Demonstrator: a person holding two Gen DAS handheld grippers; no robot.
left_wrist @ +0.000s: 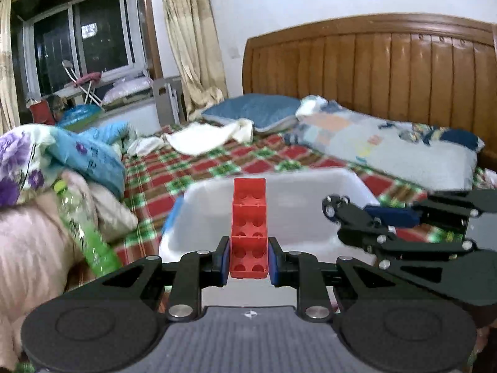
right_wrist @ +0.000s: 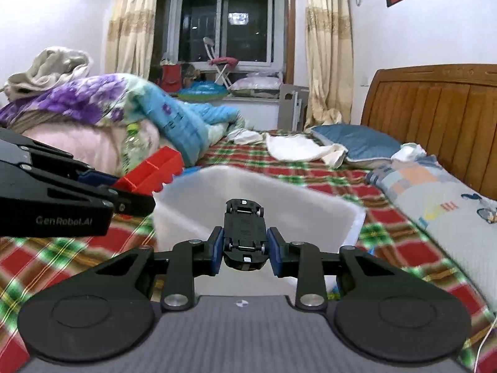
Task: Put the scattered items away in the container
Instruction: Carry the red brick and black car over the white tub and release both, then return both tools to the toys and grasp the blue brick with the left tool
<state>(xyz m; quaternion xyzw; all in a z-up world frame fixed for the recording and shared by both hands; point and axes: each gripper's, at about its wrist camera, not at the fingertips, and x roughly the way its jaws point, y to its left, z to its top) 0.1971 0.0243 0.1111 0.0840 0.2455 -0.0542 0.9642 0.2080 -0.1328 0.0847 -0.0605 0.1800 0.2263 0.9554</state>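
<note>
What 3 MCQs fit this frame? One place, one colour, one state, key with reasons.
1. Where is the white bin?
A. on the plaid bedspread
B. on the floor
C. on the windowsill

2. What colour is the building brick in the left gripper?
A. yellow
B. red
C. green

3. How is the toy car in the right gripper held?
A. wheels down
B. lying loose in the bin
C. underside up

Key: 1 A, plaid bedspread surrounds the bin. 2 B, both views show it red. 3 C, black chassis and wheels face the camera.
</note>
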